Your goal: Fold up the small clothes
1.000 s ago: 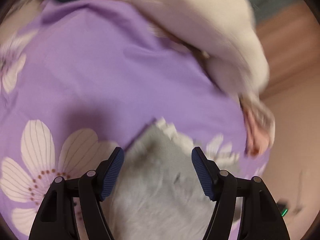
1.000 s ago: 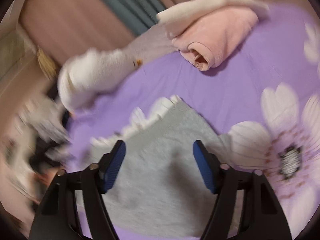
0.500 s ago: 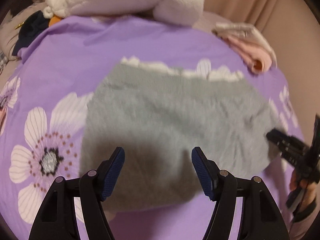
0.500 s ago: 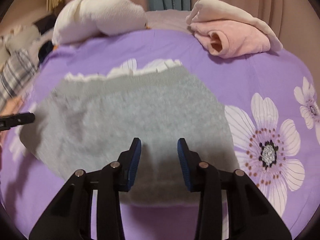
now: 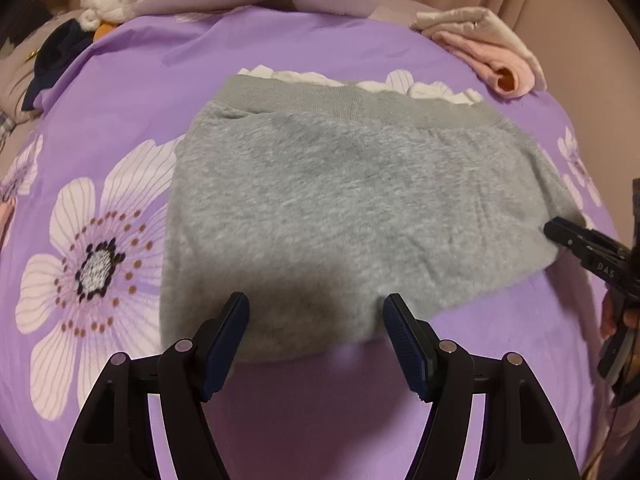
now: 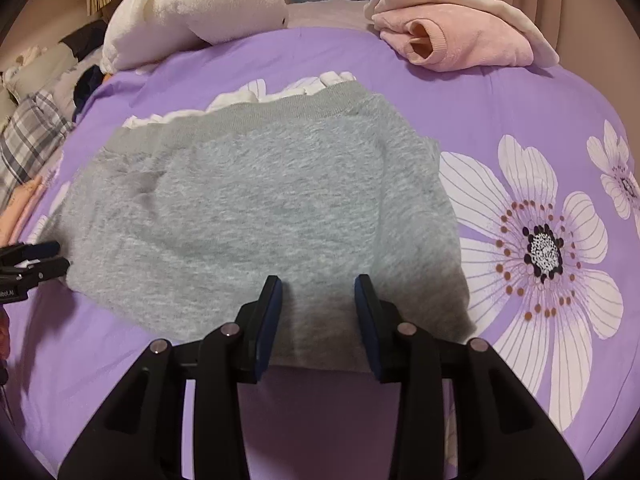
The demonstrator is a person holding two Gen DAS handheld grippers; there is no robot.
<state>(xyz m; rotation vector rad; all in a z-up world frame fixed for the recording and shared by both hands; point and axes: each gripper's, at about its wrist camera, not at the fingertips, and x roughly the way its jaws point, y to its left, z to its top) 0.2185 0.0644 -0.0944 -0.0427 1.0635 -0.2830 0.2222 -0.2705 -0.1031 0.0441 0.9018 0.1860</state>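
The grey fleece garment (image 5: 352, 208) lies flat on the purple floral bedsheet (image 5: 320, 408), ribbed hem on its far side. Left gripper (image 5: 316, 316) is spread wide and right gripper (image 6: 318, 296) partly spread, both empty at the garment's near edge. Pinch both layers there, then lift evenly toward the hem.

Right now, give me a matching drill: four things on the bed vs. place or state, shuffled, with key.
1. grey fleece garment
2. pink folded garment
3. white plush toy
4. left gripper

A. far right corner of the purple sheet
B. open, over the near hem
C. spread flat mid-sheet, white frill at its far edge
D. far edge, left of the pink pile

Pairs: 1-C, 2-A, 3-D, 4-B
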